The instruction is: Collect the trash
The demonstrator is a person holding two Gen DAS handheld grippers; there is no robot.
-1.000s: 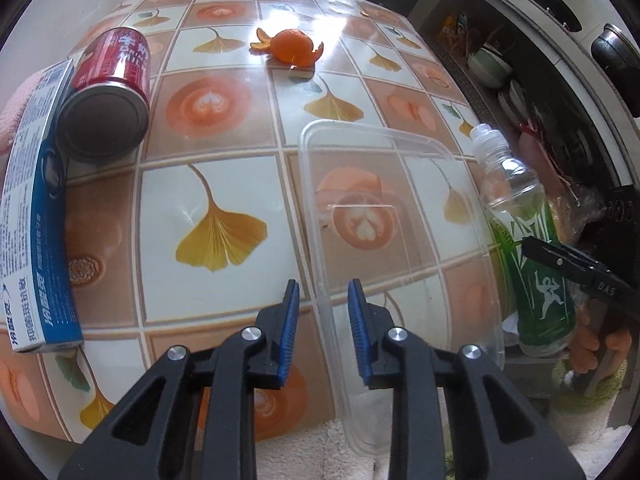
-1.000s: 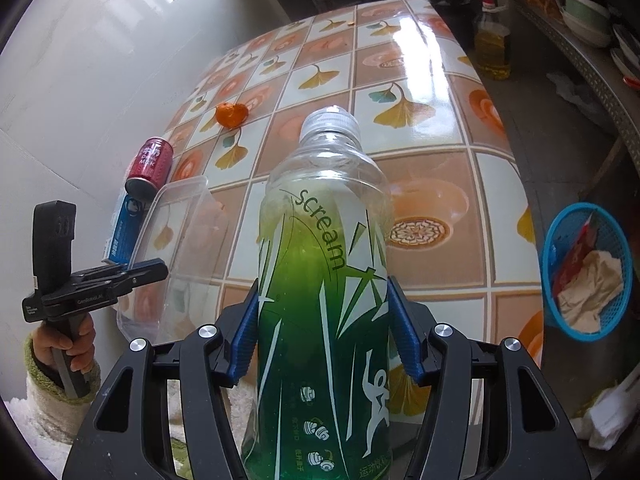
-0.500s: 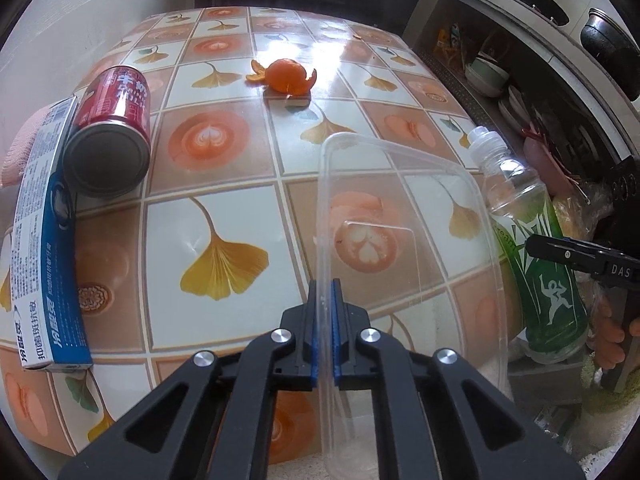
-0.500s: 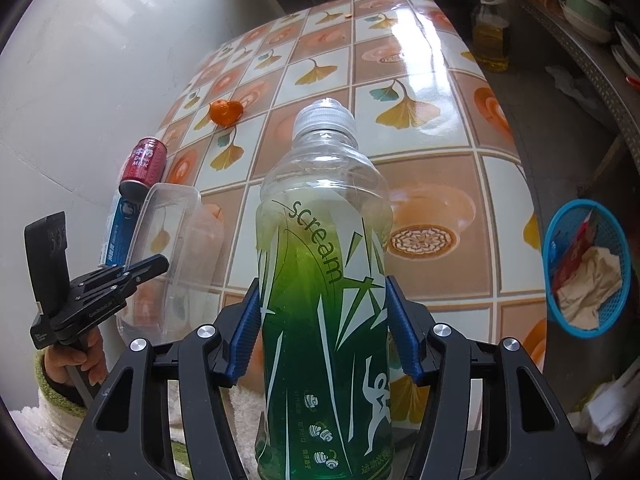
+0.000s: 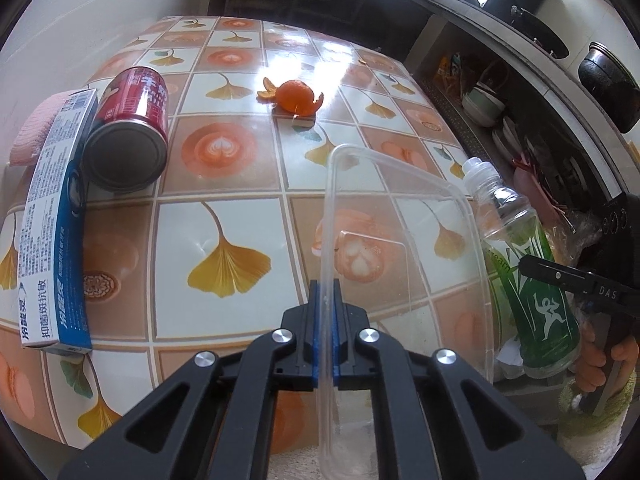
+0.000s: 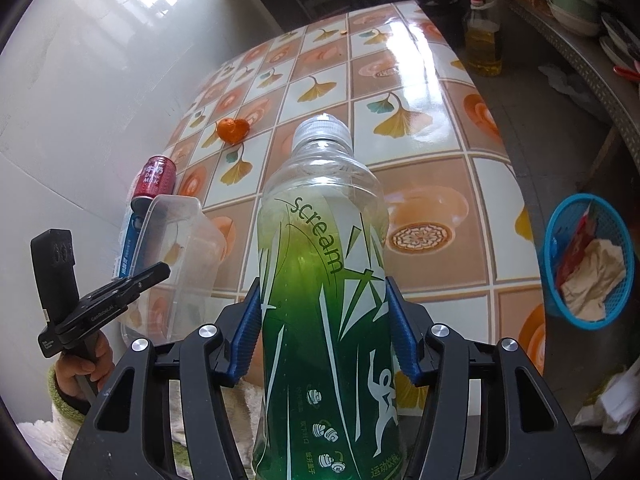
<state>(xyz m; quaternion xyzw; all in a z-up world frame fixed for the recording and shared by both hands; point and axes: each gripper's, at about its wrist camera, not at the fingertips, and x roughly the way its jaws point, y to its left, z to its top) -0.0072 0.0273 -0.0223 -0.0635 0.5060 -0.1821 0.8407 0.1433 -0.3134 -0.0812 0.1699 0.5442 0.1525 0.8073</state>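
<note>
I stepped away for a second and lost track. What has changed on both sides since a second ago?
The left gripper shut on the near rim of the clear plastic container and tipped it up off the table; before, its jaws stood open around that rim. The right gripper holds the green bottle as before. The red can, blue box and orange peel have not moved.

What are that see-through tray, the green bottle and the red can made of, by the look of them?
Clear container: thin, glossy plastic, likely; the table pattern shows straight through it.
Green bottle: clear plastic with a printed green label and a ribbed pale cap.
Red can: metal, probably; its bare end is dull grey and its printed side catches the light.
</note>
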